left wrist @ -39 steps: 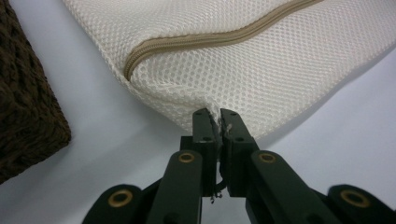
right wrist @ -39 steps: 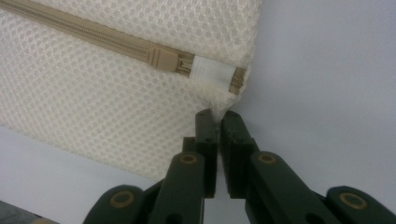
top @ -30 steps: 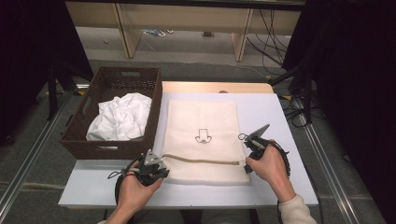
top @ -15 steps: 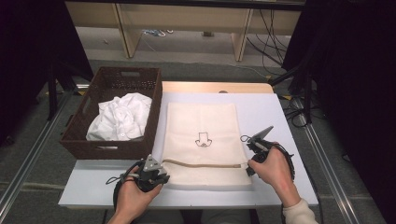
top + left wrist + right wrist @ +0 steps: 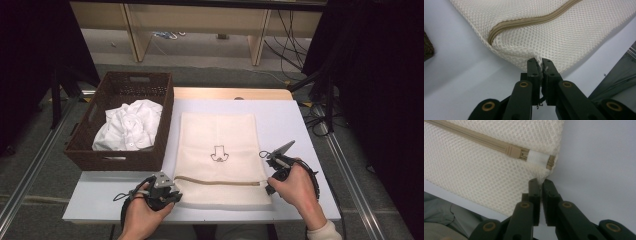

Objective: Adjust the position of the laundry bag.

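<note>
- Cream mesh makes up the laundry bag (image 5: 217,155), which lies flat on the white table (image 5: 290,117) with its long axis running away from the person. Its near short end sits between the two grippers.
- At the near left corner, the left gripper (image 5: 162,192) has its jaws shut on a pinch of the mesh; in the left gripper view the bag (image 5: 541,32) spreads out directly ahead of the closed tips (image 5: 541,62).
- At the near right corner, the right gripper (image 5: 270,186) is likewise clamped on the mesh edge. In the right gripper view the fabric (image 5: 486,167) runs ahead and off to the left of the tips (image 5: 539,182).
- Running crosswise, just ahead of both pinch points, is the tan zipper (image 5: 217,181), parallel to the line between the two grippers. Its left end stop lies ahead of the left gripper's tips (image 5: 492,37).
- The zipper slider (image 5: 517,152) sits at the right end, just ahead of the right gripper and close to its pinch, so the right hand is by far the nearer one to it.
- Beyond the left gripper and to its left stands the brown wicker basket (image 5: 82,155) holding white clothes (image 5: 130,125). Any move to bring bag and clothes together would probably run toward that side.
- With both corners held, the bag's near edge looks ready to be lifted or stretched along the zipper's line.
</note>
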Demonstrator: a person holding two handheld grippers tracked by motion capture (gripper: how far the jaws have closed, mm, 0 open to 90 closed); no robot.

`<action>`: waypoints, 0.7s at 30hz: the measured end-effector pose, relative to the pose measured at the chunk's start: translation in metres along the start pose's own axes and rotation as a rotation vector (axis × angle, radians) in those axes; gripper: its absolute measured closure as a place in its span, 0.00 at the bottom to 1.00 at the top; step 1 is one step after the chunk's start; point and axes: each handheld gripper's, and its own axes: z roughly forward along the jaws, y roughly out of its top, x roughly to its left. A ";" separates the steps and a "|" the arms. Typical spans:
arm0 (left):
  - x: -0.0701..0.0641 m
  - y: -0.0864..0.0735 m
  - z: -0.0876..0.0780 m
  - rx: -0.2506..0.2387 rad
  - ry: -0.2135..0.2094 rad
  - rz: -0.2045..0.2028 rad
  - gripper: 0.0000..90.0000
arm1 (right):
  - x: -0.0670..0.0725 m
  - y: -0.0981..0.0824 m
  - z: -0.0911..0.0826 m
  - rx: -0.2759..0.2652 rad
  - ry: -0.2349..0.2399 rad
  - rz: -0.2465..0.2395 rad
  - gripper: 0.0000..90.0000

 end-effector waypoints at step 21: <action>-0.009 -0.007 0.000 0.045 -0.031 0.008 0.95 | -0.005 -0.009 0.004 0.025 0.012 -0.049 0.96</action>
